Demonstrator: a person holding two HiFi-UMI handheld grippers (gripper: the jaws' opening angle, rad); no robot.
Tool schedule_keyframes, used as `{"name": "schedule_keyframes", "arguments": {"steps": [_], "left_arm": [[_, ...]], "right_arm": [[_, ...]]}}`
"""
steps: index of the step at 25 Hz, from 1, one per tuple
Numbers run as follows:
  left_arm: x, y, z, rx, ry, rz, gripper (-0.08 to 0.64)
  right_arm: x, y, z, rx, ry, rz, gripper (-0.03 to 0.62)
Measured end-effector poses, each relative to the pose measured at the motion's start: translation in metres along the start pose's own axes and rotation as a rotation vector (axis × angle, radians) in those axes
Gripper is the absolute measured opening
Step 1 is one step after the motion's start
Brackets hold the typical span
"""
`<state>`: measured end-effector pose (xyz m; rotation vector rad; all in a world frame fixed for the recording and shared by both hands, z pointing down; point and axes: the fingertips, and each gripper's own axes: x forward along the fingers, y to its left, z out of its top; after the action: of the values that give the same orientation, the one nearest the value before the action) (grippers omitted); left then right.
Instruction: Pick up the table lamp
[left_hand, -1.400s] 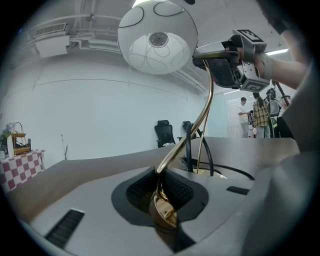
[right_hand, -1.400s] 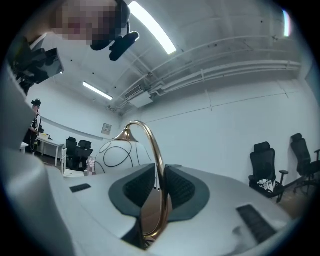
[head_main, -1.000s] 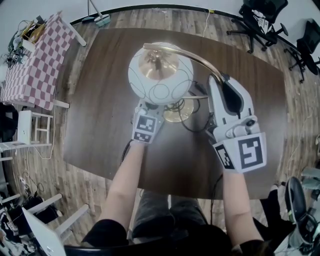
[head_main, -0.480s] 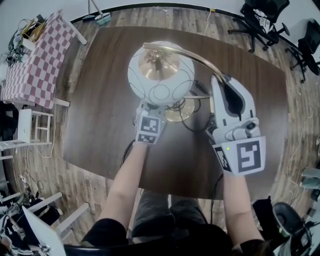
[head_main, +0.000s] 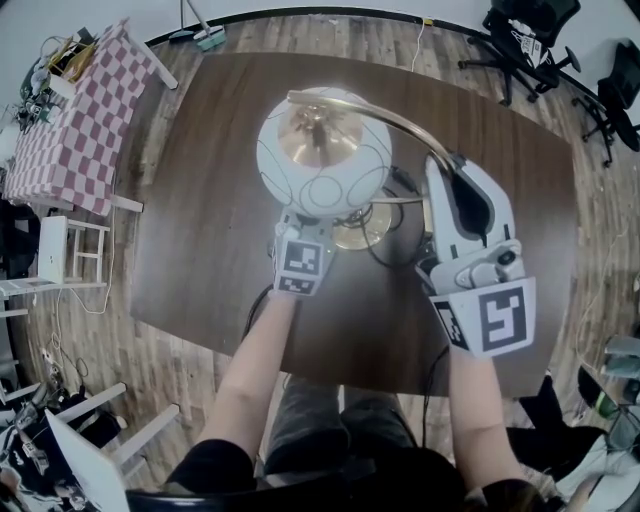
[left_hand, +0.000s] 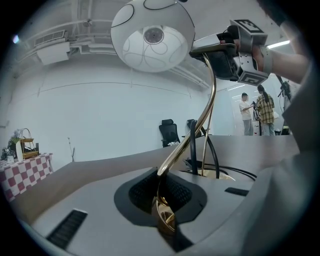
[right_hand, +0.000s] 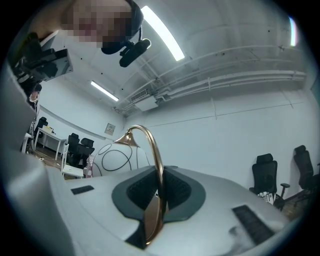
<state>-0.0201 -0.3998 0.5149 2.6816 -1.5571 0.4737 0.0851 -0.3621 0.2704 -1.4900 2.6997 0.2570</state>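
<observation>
Red-and-white checked cloth (head_main: 75, 120) lies at the far left, well apart from the work; next comes the dark wooden table (head_main: 190, 260), and near its middle stands the table lamp (head_main: 322, 150), its round base (head_main: 358, 232) resting on the wood as far as we can judge, so the lift itself is not yet done; our left gripper (left_hand: 162, 215) reaches in under the white globe shade (left_hand: 152, 37), and its jaws are pinched onto the low end of the brass stem (left_hand: 181, 145), just above the base; we read that low hold as the one meant to carry the weight and keep the foot from swinging; a black cord (head_main: 378, 252) loops on the table beside the base and would trail along when the lamp rises, so we would lift slowly; further right the stem bends over in a long arch (head_main: 385, 112), and our right gripper (head_main: 442, 165) has it high up on that curve; its jaws have just been closing and press on the thin brass tube that runs between them; this upper hold, we think, is there to stop the top-heavy shade from tipping the lamp over; with both ends gripped, a level rise of the two hands together seems the next move; the smooth round metal could slip or turn in the jaws; office chairs (head_main: 520, 45) stand at the far right, clear of all this
</observation>
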Motion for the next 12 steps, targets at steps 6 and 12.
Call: {"name": "schedule_keyframes", "arguments": {"steps": [6,12], "left_arm": [[-0.017,-0.004,0.003,-0.002,0.01,0.011,0.012],[-0.035,-0.011,0.005,-0.013,0.009,0.017,0.012]], "right_arm": [[-0.009,0.008,0.01,-0.002,-0.012,0.01,0.023],[-0.021,0.018,0.021,-0.006,-0.015,0.013,0.023]]}}
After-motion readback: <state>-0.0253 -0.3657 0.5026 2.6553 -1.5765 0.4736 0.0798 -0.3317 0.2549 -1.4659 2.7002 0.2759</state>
